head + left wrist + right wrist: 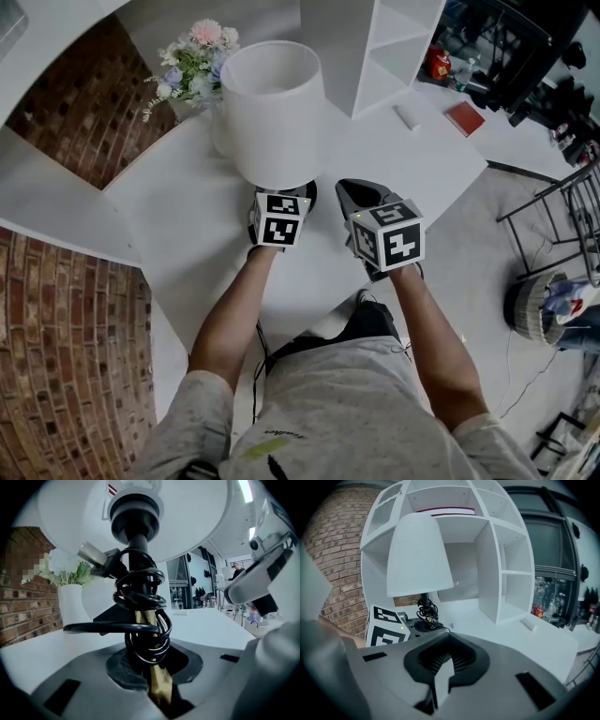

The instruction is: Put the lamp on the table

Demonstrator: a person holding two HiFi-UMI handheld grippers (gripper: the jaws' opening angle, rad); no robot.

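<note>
The lamp has a white drum shade [275, 112] and a brass stem [161, 686] with a black cord [140, 620] wound round it. It stands upright over the white table [187, 216]; the shade hides its foot in the head view. My left gripper [302, 194] reaches under the shade and is shut on the stem, which sits between its jaws [158, 679]. My right gripper [364, 197] hovers just to the right of the lamp, its jaws a narrow slit apart with nothing in them [443, 679]. The right gripper view shows the shade [419, 555] to the left.
A white vase of flowers [192, 66] stands behind the lamp on the left. A white shelf unit [375, 47] rises at the back. A red book [464, 118] and a small white object [406, 117] lie at the table's right end. Brick wall is at the left, a metal frame [562, 216] on the right.
</note>
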